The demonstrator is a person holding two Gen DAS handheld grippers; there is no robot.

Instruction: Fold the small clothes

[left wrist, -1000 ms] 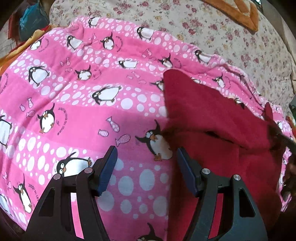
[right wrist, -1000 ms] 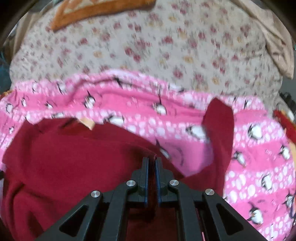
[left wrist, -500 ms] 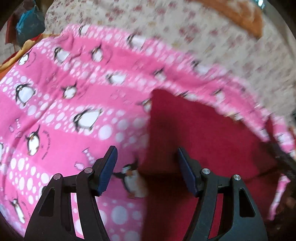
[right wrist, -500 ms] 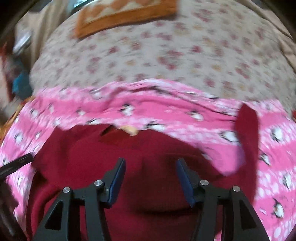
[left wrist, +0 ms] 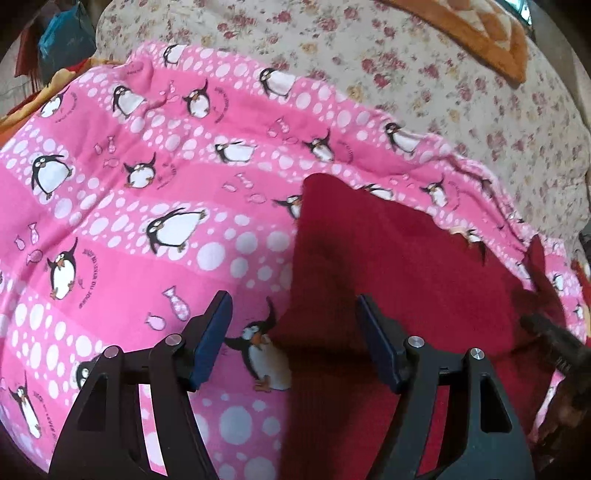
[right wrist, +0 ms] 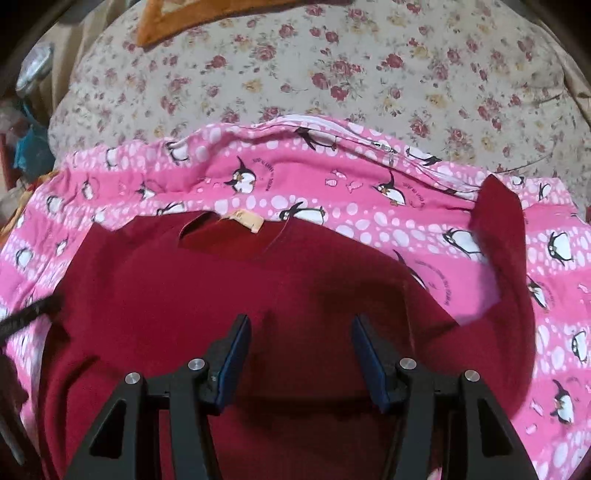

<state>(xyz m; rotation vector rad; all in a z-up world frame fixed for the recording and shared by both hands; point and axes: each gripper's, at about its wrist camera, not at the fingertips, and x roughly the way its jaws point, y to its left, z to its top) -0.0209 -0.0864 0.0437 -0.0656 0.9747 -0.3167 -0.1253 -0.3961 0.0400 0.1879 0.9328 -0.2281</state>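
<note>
A pink penguin-print blanket (left wrist: 155, 206) covers the near part of a bed, lying over a cream floral bedspread (right wrist: 332, 70). An orange patterned cloth (left wrist: 480, 33) rests at the far edge. A teal bag (left wrist: 64, 38) sits in the dim corner beyond.

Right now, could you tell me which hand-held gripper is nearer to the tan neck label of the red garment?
Right. The right hand-held gripper hangs open over the red garment, directly below the tan neck label. The left hand-held gripper straddles the garment's left edge, far from the label.
</note>
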